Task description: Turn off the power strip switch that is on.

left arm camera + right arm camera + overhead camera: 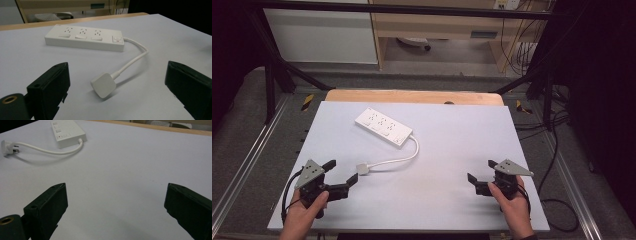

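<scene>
A white power strip (pixel 383 127) (pixel 85 38) (pixel 68 132) lies on the pale table top (pixel 452 150), left of centre toward the back. Its white cord (pixel 404 156) (pixel 133 58) (pixel 50 150) curls forward to a white plug (pixel 363 168) (pixel 103 84) (pixel 7 147) resting on the table. My left gripper (pixel 341 171) (pixel 117 90) is open at the front left, its jaws pointing at the plug, which lies just ahead of them and untouched. At the front right my right gripper (pixel 482 170) (pixel 116 210) stands open over bare table with nothing between its jaws.
A wooden edge (pixel 412 96) runs along the table's back. Metal frame rails (pixel 247 150) flank the table on both sides. Black cables (pixel 557 150) trail on the floor at the right. Shelving (pixel 437 25) stands beyond the table.
</scene>
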### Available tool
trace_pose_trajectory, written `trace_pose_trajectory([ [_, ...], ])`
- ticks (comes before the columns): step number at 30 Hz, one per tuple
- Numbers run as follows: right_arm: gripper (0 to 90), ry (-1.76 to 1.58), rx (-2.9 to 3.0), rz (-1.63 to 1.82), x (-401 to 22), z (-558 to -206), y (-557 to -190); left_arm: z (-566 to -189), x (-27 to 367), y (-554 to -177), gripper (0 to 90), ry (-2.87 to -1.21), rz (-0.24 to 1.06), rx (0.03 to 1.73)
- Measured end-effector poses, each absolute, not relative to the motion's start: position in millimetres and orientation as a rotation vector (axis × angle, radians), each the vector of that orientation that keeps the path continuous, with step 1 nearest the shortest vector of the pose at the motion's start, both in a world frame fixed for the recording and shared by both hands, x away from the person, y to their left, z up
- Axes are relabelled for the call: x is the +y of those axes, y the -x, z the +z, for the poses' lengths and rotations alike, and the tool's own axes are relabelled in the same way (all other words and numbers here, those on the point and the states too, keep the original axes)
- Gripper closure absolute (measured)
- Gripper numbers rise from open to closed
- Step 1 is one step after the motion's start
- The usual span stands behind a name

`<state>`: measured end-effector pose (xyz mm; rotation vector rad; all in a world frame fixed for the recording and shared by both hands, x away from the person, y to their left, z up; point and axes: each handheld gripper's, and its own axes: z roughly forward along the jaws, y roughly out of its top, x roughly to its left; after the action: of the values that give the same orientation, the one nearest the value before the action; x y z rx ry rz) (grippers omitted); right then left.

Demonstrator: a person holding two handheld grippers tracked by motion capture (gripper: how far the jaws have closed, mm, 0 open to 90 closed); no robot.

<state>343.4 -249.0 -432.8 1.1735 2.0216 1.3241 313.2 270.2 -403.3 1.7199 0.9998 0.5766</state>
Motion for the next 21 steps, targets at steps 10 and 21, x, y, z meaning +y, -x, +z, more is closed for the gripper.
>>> trace_pose_trajectory([
  [10, 4.9, -1.168, 2.037, 1.315, -246, -433, -343, -401, 264, -313, 5.7, -1.707, 0.55, 0.983],
  [21, 4.8, -1.138, 2.048, 1.33, -243, -432, -341, -401, 256, -322, 6.2, -1.71, 0.502, 1.004],
])
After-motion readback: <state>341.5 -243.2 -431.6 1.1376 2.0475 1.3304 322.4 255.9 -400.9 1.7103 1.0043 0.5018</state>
